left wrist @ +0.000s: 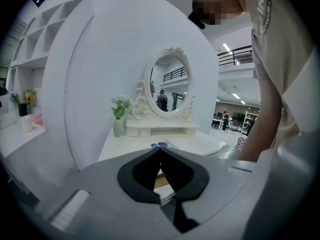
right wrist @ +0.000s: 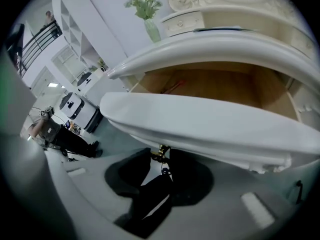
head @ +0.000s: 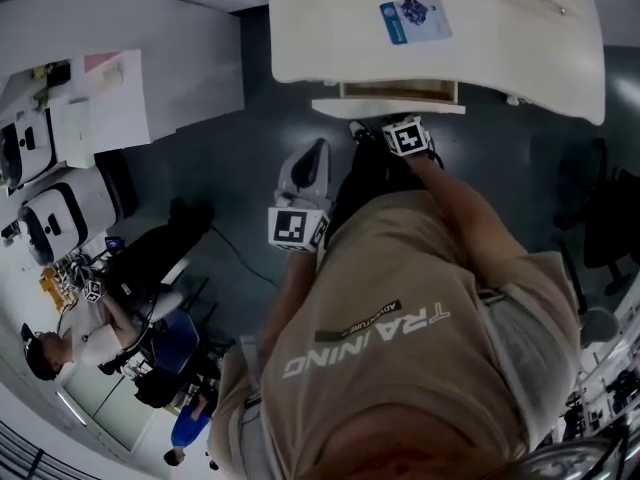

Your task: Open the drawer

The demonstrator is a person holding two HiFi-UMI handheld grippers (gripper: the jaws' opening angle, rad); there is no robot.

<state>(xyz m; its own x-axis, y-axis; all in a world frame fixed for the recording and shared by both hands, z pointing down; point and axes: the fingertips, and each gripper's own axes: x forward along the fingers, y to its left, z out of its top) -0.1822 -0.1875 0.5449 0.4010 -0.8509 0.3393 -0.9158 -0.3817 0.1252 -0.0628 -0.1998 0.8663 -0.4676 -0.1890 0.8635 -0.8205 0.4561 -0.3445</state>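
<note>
Drawer [right wrist: 215, 84]: open, standing out from under the top of the dressing table [head: 500, 58]. Its bare wooden inside is in sight. In the head view it sits at 12 o'clock, just below the table's edge.
Drawer front [right wrist: 210, 129]: white and curved. It crosses the right gripper view from 9 o'clock to 4 o'clock, above the tongs.
Knob [right wrist: 160, 154]: small and brass-coloured, at the drawer front's lower edge, just below the middle of the right gripper view.
Right gripper [right wrist: 163, 163]: tongs pressed together on the knob, pinching it at their tips. In the head view it lies at 1 o'clock, just beside the drawer front.
Left gripper [left wrist: 160, 153]: tongs pressed together with nothing between them. In the head view it hangs over the floor [head: 250, 168] near the middle, at 8 o'clock from the right gripper and apart from the table.
Blue card [head: 413, 18]: flat on the tabletop, at 12 o'clock in the head view, behind the drawer.
Mirror [left wrist: 170, 86]: oval, in an ornate white frame, upright at the back of the tabletop, at 12 o'clock in the left gripper view.
Vase [left wrist: 119, 119]: holds green stems and stands just beside the mirror's base, at 9 o'clock from it.
Shirt [head: 400, 338]: beige with white lettering, filling the head view from 4 o'clock to 7 o'clock.
White machines [head: 60, 213]: at 9 o'clock in the head view, well apart from the table.
People [head: 60, 353]: at 8 o'clock in the head view, by a cluttered desk, far from the drawer.
</note>
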